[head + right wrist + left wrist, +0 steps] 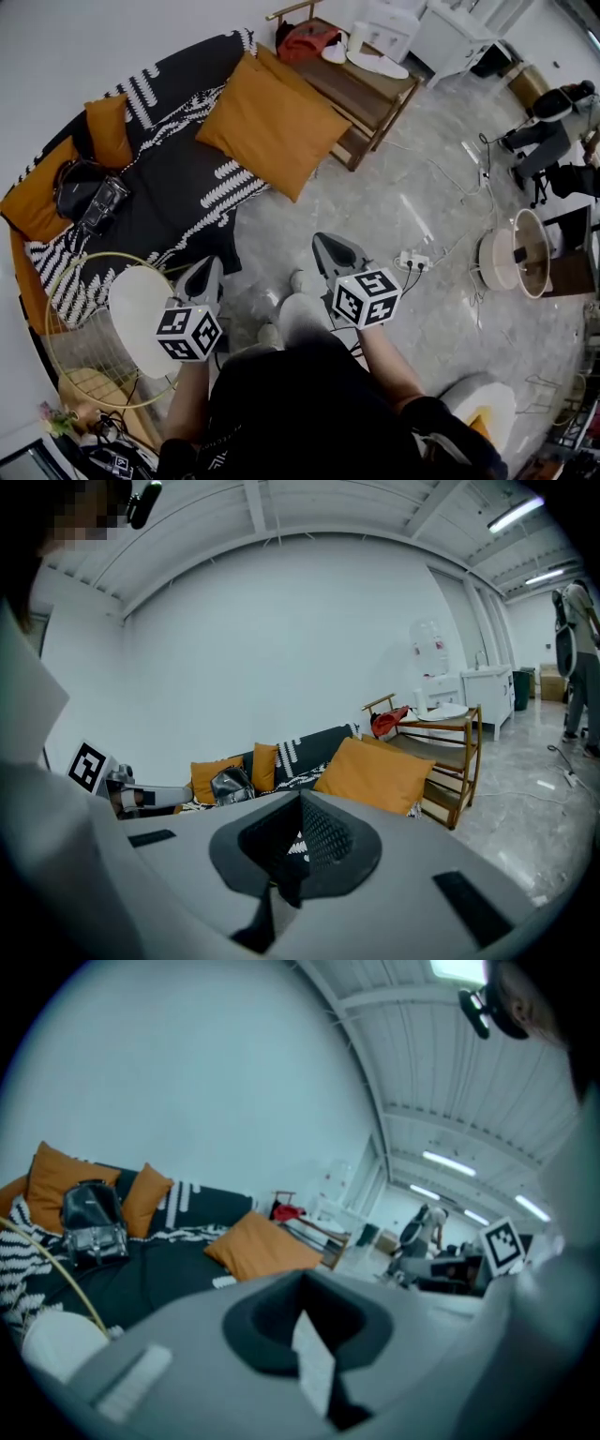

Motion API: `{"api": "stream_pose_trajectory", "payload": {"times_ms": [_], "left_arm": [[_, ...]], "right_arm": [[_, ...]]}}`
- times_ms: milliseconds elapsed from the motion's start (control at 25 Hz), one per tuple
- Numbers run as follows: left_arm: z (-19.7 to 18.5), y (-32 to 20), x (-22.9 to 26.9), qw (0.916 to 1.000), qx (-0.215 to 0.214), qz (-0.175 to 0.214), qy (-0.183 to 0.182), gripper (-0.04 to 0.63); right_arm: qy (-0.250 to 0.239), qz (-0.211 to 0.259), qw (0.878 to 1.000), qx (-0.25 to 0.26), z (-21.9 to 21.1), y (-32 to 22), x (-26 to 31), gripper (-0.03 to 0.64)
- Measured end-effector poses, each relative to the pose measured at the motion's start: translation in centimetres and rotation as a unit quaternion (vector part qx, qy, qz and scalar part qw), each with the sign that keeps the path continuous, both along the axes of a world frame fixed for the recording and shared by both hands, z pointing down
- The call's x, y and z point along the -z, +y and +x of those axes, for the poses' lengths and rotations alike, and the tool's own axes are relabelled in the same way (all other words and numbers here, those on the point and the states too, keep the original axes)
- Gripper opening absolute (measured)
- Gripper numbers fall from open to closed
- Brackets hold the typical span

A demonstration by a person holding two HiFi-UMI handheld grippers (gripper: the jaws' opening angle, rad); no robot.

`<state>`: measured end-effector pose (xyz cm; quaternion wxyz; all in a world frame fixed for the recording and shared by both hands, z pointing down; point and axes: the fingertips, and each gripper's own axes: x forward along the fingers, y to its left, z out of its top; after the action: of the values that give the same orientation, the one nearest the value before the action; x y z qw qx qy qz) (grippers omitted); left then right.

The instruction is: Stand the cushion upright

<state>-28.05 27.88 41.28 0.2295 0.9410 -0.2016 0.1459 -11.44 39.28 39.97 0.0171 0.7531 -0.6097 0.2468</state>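
Holding both tools low in front of the torso, the person stands on the grey marble floor (422,206), facing the sofa.

Left tool (210,269): jaws closed together, pads meeting in a thin line, nothing between them (confirmed in its own view (306,1324)). Its marker cube faces up.

Right tool (327,247): jaws likewise pressed together and empty (own view (300,844)). It is level with the left tool and a little further forward. Neither tool touches anything.

Large orange cushion (273,122): it is well apart from both tools, on the right-hand end of the sofa (178,183). It lies on its broad face, sloped, with one corner hanging past the seat edge toward the floor. The right gripper view (375,774) and the left gripper view (263,1247) show the same slant; it is not upright.

Sofa cover: black with white patterning. Further along the seat sit a black bag (91,193), a small orange cushion (110,131) leaning at the back, and another orange cushion (34,201) at the far end.

Just beside the large cushion stands a wooden counter (367,92) with a red item (309,40) and white objects on top.

Near the left tool: a round white stool top inside a gold wire frame (139,300). A white power strip (412,261) lies on the floor to the right.
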Motion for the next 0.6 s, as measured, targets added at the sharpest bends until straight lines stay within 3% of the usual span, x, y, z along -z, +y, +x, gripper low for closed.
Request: {"api": "stream_pose_trajectory", "payload": {"times_ms": [600], "left_arm": [[10.4,-3.6,-1.1,0.9984,0.055,-0.009,-0.013,0.008]], "right_arm": [[0.011,-0.017,0.998,0.067,10.9,-5.9,-1.0,-0.006]]}}
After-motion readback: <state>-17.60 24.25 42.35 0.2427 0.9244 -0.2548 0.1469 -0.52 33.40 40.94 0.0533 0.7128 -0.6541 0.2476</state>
